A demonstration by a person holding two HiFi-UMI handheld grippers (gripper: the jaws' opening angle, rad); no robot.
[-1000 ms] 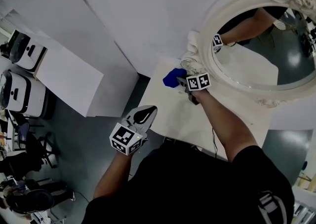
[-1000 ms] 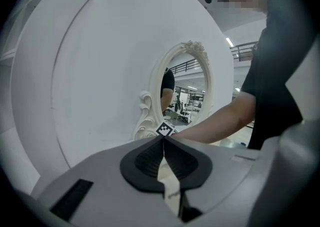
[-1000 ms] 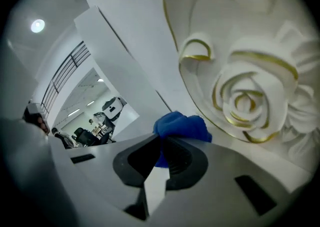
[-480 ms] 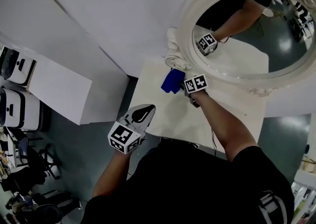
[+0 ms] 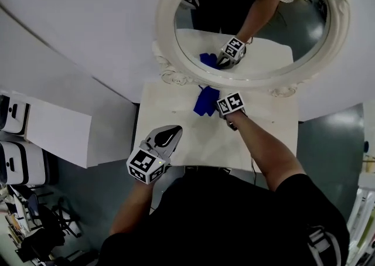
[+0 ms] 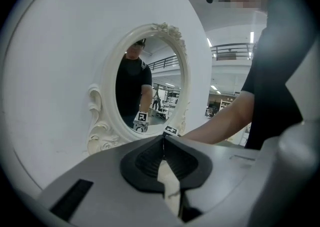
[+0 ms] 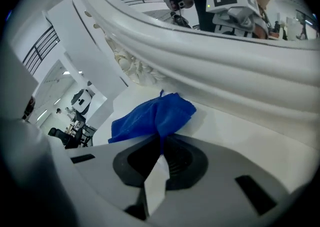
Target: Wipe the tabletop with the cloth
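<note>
A blue cloth (image 5: 205, 100) lies bunched on the white tabletop (image 5: 170, 119), just in front of the mirror's base. My right gripper (image 5: 218, 103) is shut on the cloth's near edge; in the right gripper view the cloth (image 7: 152, 116) spreads out on the table beyond the closed jaws of that gripper (image 7: 161, 143). My left gripper (image 5: 168, 135) hovers over the table's front left edge. Its jaws are shut with nothing between them in the left gripper view (image 6: 163, 143), which faces the mirror.
A round mirror in an ornate white frame (image 5: 166, 54) stands at the back of the table against the wall and reflects my arm and the cloth. White cabinets (image 5: 50, 136) stand to the left over grey floor. The carved frame (image 7: 225, 66) runs close behind the cloth.
My right gripper has drawn the cloth rightwards along the back of the table, away from the left corner. The left gripper has stayed at the front left edge.
</note>
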